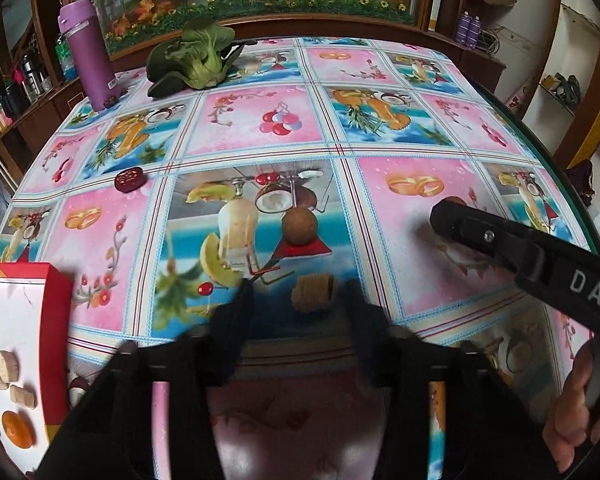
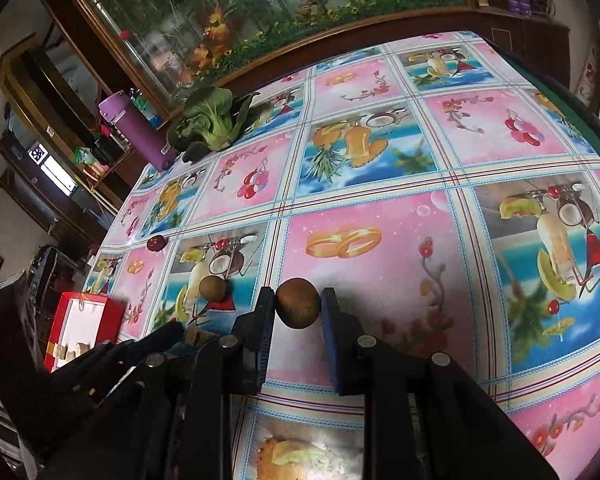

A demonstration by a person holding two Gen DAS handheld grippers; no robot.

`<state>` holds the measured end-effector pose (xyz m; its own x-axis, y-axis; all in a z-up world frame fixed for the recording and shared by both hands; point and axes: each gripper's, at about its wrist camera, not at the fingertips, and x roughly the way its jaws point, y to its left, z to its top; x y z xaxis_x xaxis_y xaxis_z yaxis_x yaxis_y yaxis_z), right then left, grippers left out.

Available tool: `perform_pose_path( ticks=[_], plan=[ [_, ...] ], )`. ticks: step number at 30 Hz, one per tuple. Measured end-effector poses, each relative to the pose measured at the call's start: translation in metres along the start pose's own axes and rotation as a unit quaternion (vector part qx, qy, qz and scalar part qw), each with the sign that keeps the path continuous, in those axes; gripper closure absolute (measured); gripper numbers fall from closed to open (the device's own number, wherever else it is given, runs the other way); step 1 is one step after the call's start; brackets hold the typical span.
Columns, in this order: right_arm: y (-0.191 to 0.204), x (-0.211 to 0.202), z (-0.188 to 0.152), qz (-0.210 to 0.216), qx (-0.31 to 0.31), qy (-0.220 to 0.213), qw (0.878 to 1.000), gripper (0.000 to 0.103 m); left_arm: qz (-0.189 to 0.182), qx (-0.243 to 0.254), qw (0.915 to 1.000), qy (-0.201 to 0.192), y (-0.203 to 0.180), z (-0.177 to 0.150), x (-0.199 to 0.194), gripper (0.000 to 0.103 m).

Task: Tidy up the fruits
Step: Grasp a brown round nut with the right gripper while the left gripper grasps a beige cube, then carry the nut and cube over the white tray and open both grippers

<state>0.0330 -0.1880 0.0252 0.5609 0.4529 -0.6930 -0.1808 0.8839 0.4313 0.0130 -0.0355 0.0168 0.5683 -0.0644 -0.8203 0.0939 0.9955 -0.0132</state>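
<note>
From the left wrist view, the left hand-held gripper (image 1: 296,312) hangs low over the near edge of the bench (image 1: 380,64), its blurred fingers spread wide with nothing between them; a tan, ridged piece (image 1: 314,298) lies on the cloth just ahead of the gap, and I judge it the next pick for this side. A round brown fruit (image 1: 299,227) sits further in, a dark red fruit (image 1: 129,179) toward the left edge, and the red box (image 1: 54,320) at the near left corner already holds tan pieces and an orange one. The right wrist view shows what that view hides: the right hand-held gripper (image 2: 298,306) brackets a second brown fruit (image 2: 298,303), jaws parted, the left finger touching or nearly so, the right apart. Closing, lifting and carrying to the box look next.
</note>
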Motion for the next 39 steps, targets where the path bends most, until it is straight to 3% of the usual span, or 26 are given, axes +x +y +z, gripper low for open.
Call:
perform_pose_path(
  ticks=[4,11,17,23,33,39],
  plan=[
    [0.001,0.002,-0.001,-0.003,-0.002,0.001,1.0,0.081,-0.008,0.0,1.0,-0.004,0.0,-0.001,0.001,0.08],
    [0.008,-0.002,-0.002,0.002,-0.019,-0.019,1.0,0.081,-0.014,-0.018,0.9993,-0.03,0.007,-0.007,-0.025,0.08],
    [0.021,-0.013,-0.006,0.013,-0.055,-0.054,0.997,0.081,0.015,-0.029,0.9961,-0.082,0.019,-0.016,-0.074,0.08],
    [0.038,-0.028,-0.016,-0.002,-0.092,-0.092,0.992,0.081,0.04,-0.033,0.9905,-0.127,0.029,-0.024,-0.118,0.08],
    [0.084,-0.053,-0.048,0.021,-0.127,-0.1,0.987,0.081,0.055,-0.03,0.9814,-0.182,0.044,-0.037,-0.167,0.08],
    [0.12,-0.072,-0.059,0.044,-0.159,-0.113,0.98,0.081,0.056,-0.043,0.9785,-0.194,0.056,-0.046,-0.18,0.08]
  ],
)
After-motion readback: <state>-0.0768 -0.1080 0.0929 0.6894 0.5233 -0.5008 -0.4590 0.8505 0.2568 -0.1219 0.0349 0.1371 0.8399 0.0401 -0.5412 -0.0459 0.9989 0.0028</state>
